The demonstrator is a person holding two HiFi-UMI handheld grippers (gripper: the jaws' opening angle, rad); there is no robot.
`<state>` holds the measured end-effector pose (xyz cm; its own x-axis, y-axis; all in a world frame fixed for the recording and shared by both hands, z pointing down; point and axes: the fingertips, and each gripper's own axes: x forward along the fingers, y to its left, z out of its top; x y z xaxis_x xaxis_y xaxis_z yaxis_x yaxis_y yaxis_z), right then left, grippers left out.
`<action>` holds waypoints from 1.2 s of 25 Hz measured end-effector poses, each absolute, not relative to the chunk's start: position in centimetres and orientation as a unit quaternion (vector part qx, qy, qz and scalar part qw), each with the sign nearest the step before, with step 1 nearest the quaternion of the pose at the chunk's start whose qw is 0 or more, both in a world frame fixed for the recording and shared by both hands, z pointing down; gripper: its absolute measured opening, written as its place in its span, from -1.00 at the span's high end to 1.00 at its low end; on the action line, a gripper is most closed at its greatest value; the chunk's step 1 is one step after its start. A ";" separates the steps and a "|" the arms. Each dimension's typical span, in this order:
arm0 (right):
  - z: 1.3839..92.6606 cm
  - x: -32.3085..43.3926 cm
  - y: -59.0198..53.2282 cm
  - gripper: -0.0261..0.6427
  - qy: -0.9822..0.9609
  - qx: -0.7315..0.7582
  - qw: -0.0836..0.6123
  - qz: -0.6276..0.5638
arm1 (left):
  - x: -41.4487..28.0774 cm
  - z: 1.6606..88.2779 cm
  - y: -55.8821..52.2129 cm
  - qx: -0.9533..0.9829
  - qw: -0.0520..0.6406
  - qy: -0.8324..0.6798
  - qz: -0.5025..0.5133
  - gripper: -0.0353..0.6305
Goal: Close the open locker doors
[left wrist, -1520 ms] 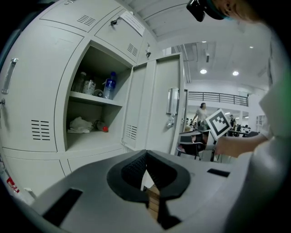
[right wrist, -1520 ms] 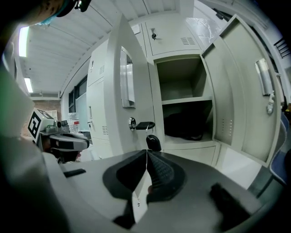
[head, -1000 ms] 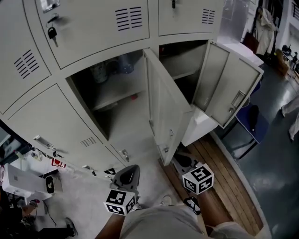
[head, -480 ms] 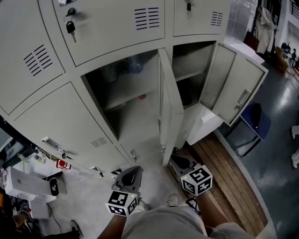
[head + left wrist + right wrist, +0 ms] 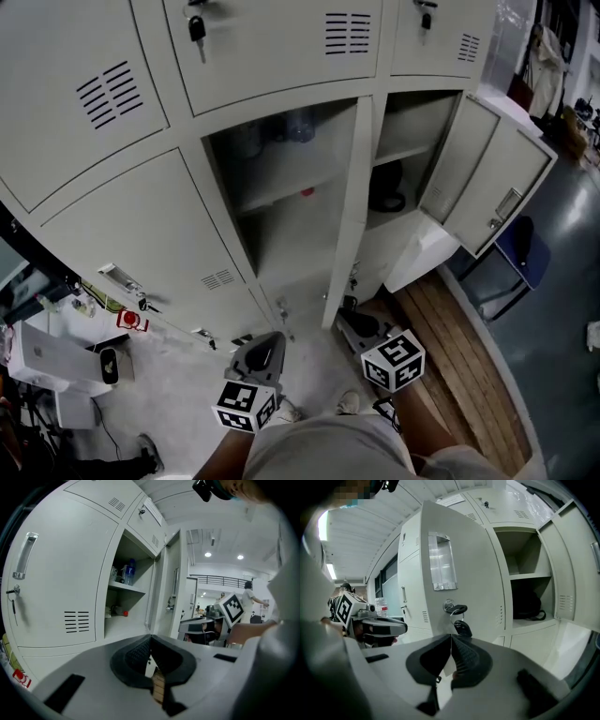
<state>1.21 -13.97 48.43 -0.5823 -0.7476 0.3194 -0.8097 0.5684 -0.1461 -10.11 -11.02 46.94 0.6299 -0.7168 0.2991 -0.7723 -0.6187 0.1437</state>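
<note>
Two locker doors stand open. The middle door (image 5: 351, 216) shows edge-on in the head view, and its locker (image 5: 281, 178) holds bottles (image 5: 126, 572) on a shelf. The door's outer face (image 5: 454, 569) carries a key with a fob (image 5: 458, 611). The right door (image 5: 497, 183) swings out wide from a locker holding a black bag (image 5: 527, 604). My left gripper (image 5: 267, 341) is shut and empty, low in front of the middle locker. My right gripper (image 5: 350, 319) is also shut and empty, just below the middle door's bottom edge, not touching it.
Closed lockers (image 5: 141, 234) fill the wall to the left and above, some with keys (image 5: 197, 30). A wooden platform (image 5: 459, 337) and a blue chair (image 5: 520, 253) lie to the right. White boxes and clutter (image 5: 56, 361) sit on the floor at left.
The view has swung, so the lockers sit further right and lower. The middle door now shows edge-on instead of its inner face. Both grippers stay low and shut.
</note>
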 end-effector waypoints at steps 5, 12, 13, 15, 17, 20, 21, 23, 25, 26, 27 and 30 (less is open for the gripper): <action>48.4 -0.6 -14.6 0.84 -0.883 0.434 0.115 0.136 | -11.7 47.0 -11.4 0.890 0.132 -0.424 0.104 0.85; 48.3 -2.9 -15.8 0.84 -0.890 0.421 0.116 0.134 | -13.8 46.8 -12.2 0.885 0.130 -0.434 0.103 0.85; 48.3 -3.3 -16.0 0.84 -0.891 0.419 0.116 0.134 | -14.1 46.8 -12.4 0.884 0.130 -0.436 0.103 0.85; 48.3 -3.8 -16.4 0.84 -0.892 0.416 0.117 0.133 | -14.7 46.8 -12.6 0.883 0.129 -0.440 0.103 0.85; 48.2 -4.4 -16.8 0.84 -0.893 0.413 0.120 0.129 | -15.2 46.8 -12.9 0.881 0.129 -0.444 0.103 0.85; 48.2 -5.2 -17.3 0.84 -0.896 0.408 0.123 0.127 | -16.0 46.7 -13.3 0.879 0.129 -0.448 0.101 0.85; 48.2 -5.5 -17.5 0.84 -0.896 0.407 0.123 0.127 | -16.2 46.7 -13.4 0.878 0.129 -0.450 0.100 0.85; 48.2 -6.0 -18.0 0.84 -0.898 0.404 0.123 0.126 | -16.6 46.7 -13.7 0.877 0.130 -0.452 0.100 0.85; 48.2 -6.4 -18.4 0.84 -0.899 0.401 0.124 0.127 | -17.0 46.7 -13.9 0.875 0.131 -0.455 0.098 0.85; 48.2 -6.6 -18.6 0.84 -0.899 0.400 0.125 0.127 | -17.1 46.7 -14.1 0.875 0.131 -0.456 0.098 0.85; 48.2 -6.8 -18.8 0.84 -0.899 0.399 0.125 0.126 | -17.3 46.8 -14.2 0.874 0.131 -0.457 0.097 0.85; 48.3 -7.3 -19.3 0.84 -0.900 0.398 0.127 0.126 | -17.6 46.8 -14.5 0.873 0.132 -0.460 0.096 0.85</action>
<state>-7.26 -19.26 48.27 -0.6510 -0.6843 0.3285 -0.7482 0.6516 -0.1253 -17.63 -14.47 46.82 0.5581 -0.7775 0.2898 -0.8285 -0.5416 0.1424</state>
